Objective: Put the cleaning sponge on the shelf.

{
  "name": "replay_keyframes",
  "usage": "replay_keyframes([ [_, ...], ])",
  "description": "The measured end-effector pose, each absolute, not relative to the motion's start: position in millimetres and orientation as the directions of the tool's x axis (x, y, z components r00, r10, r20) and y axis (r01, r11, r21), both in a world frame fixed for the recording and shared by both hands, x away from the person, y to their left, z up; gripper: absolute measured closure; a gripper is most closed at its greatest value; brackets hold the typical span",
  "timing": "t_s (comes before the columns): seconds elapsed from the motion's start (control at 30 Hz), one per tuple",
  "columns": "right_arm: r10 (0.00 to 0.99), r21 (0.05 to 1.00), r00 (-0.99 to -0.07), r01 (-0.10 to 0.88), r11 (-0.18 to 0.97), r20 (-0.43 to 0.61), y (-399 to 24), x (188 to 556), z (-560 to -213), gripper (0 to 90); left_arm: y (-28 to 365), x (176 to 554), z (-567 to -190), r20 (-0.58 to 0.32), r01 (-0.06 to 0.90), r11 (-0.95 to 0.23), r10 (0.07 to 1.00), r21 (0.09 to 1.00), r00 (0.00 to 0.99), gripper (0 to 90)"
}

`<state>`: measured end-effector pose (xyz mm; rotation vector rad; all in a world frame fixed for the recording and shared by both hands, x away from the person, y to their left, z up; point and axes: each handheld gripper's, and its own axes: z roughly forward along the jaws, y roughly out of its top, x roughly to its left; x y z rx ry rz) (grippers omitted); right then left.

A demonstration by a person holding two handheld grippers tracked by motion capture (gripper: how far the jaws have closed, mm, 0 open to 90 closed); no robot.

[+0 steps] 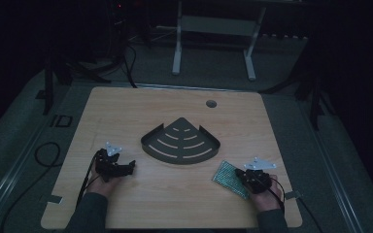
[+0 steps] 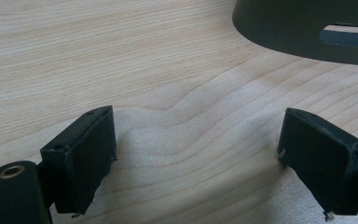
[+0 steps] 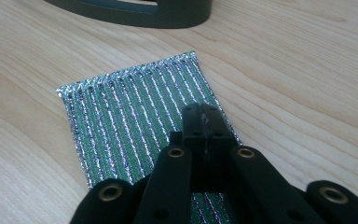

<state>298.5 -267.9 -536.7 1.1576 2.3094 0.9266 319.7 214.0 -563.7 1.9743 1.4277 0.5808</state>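
Wooden table, right hand-held gripper closed over sponge

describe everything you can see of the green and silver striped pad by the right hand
The flat rectangular green pad with glittery silver stripes looks like a woven metallic scouring cloth, with a stitched silver edge on its far end. It lies flat and slightly askew on the light wooden table, near the front right corner, just short of the dark fan-shaped slotted metal tray and apart from it. The right claw sits over its near end, jaws together; whether they pinch it is unclear.

The right claw hides the near end of the green cloth. The dark tray is cut off by the top edge in both gripper views.
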Motion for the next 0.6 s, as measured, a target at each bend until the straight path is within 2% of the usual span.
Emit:
replay_keyframes([
  [0.17, 0.810, 0.707, -0.586, 0.561, 0.431, -0.029, -270.1, 304.1, -529.2, 83.9, 214.0, 319.7, -563.7, -0.009, 0.673, -0.218, 0.948, 0.707, 0.317, 11.7],
  [0.6, 0.746, 0.656, -0.660, 0.525, 0.542, -0.089, -276.0, 328.8, -506.9, 80.7, 213.9, 319.6, -563.7, -0.009, 0.673, -0.218, 0.949, 0.707, 0.316, 11.7],
])
